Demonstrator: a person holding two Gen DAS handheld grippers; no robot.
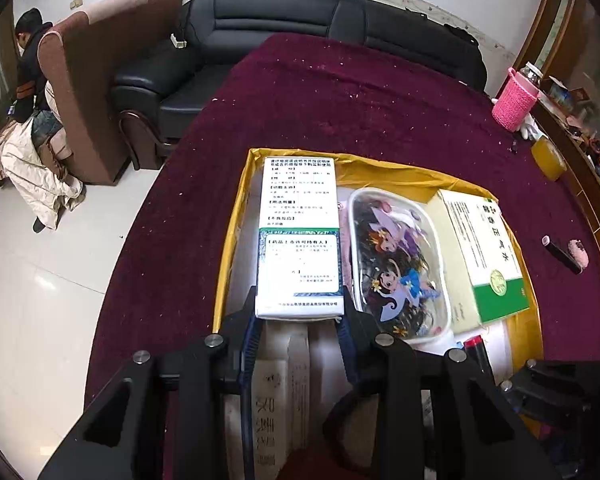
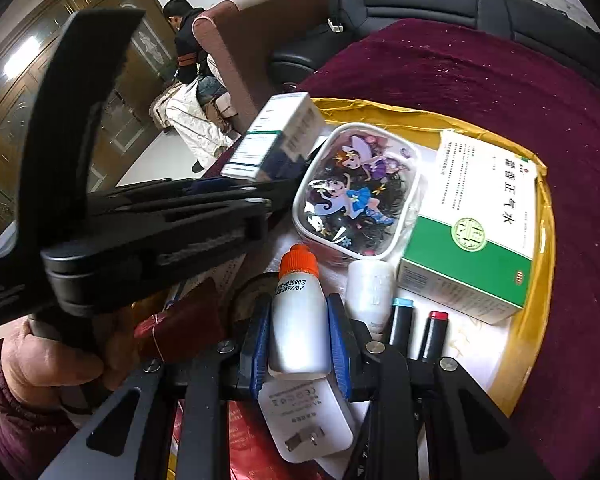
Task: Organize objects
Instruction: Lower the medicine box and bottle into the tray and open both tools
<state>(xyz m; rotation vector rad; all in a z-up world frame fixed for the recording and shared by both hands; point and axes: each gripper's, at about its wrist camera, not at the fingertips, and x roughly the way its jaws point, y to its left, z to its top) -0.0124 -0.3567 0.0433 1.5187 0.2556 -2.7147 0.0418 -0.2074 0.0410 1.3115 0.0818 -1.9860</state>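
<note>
Two grippers, both loaded. Left gripper: clamped on a tall white medicine box, held above the left side of the yellow-lined tray. Right gripper: clamped on a small white bottle with orange cap, held over the tray's near edge. Tray contents: clear cartoon-print pouch at centre; green-and-white medicine box just right of it; white charger plug beneath the bottle; two dark capped sticks, possibly lipsticks. Tray sits on the table's maroon cloth.
</note>
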